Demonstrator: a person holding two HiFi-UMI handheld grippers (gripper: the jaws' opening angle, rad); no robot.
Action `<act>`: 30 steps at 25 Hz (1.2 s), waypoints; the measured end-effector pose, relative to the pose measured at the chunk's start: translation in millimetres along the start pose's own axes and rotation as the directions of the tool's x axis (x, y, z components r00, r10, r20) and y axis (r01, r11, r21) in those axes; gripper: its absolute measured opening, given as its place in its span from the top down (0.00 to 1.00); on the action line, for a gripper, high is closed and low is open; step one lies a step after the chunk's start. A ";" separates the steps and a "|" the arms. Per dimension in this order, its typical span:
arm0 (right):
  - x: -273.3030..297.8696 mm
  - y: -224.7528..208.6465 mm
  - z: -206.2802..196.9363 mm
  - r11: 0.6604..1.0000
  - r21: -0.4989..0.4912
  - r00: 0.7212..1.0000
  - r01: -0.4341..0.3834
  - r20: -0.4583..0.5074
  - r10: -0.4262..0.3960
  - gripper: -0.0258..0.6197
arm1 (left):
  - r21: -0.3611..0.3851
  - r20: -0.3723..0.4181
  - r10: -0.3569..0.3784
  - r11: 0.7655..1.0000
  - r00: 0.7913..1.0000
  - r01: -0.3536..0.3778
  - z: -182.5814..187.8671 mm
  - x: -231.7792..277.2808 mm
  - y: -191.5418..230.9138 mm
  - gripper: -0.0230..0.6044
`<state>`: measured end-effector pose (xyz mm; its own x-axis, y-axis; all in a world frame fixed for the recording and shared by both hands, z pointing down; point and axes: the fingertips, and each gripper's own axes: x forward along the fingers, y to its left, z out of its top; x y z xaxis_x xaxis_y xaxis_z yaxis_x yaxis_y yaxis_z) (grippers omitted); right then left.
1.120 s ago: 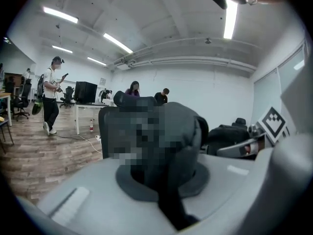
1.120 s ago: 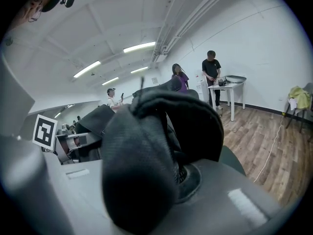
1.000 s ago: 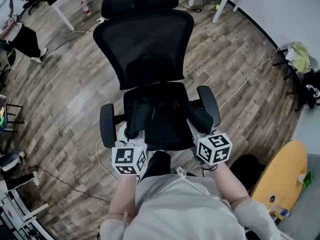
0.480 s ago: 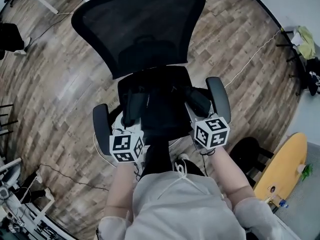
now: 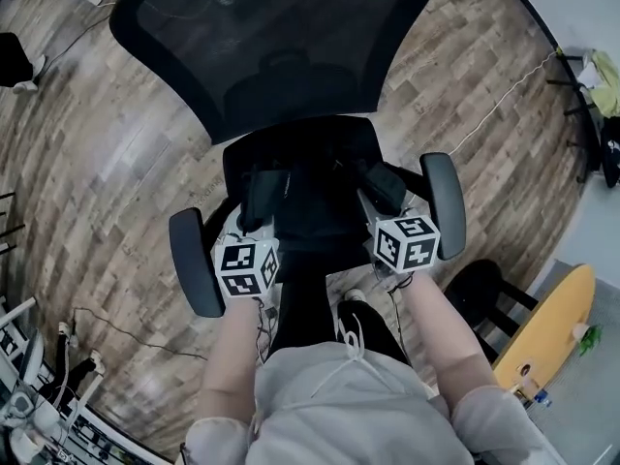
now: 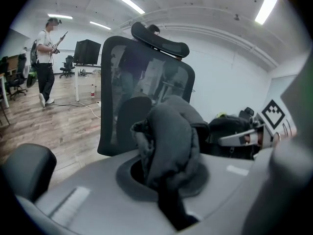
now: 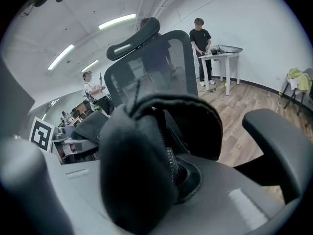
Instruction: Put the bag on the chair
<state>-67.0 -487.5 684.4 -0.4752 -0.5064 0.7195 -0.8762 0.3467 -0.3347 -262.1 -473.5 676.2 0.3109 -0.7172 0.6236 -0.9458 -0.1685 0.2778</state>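
As the head view shows, the black bag (image 5: 310, 211) lies low over the seat of the office chair (image 5: 276, 56), between its armrests (image 5: 192, 260), with the left gripper (image 5: 260, 201) and the right gripper (image 5: 381, 190) at its two ends. In the left gripper view, the jaws are clamped on a fold of the bag's dark fabric in front of the chair. In the right gripper view, the jaws likewise pinch the bag's zippered edge.

Tall mesh backrest (image 5: 281, 56) walling the seat's far side, left armrest (image 5: 192, 260) and right armrest (image 5: 446, 201) flanking closely, bag (image 5: 315, 197) filling the seat between them, wood floor (image 5: 107, 153) open beyond the left armrest, black stool (image 5: 484, 294) near the right.
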 end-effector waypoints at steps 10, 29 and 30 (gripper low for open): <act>58.3 -18.1 -40.6 1.000 -0.004 0.998 0.012 -0.054 -0.012 0.91 | -0.007 -0.121 0.019 1.000 0.992 -0.019 -55.1 42.8 30.7 0.91; 89.3 -47.9 -88.5 0.988 0.001 0.981 0.157 -0.116 -0.156 0.88 | 0.026 -0.225 0.029 0.999 0.974 -0.023 -115.6 68.3 45.7 0.90; 91.2 -50.7 -94.1 0.986 0.003 0.978 0.166 -0.126 -0.164 0.87 | 0.034 -0.238 0.031 0.999 0.971 -0.024 -122.1 70.4 46.6 0.89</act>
<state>-58.4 -477.0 824.3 -0.3109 -0.4527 0.8357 -0.9432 0.2551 -0.2127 -272.8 -449.3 822.3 0.2947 -0.5408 0.7879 -0.9556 -0.1740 0.2380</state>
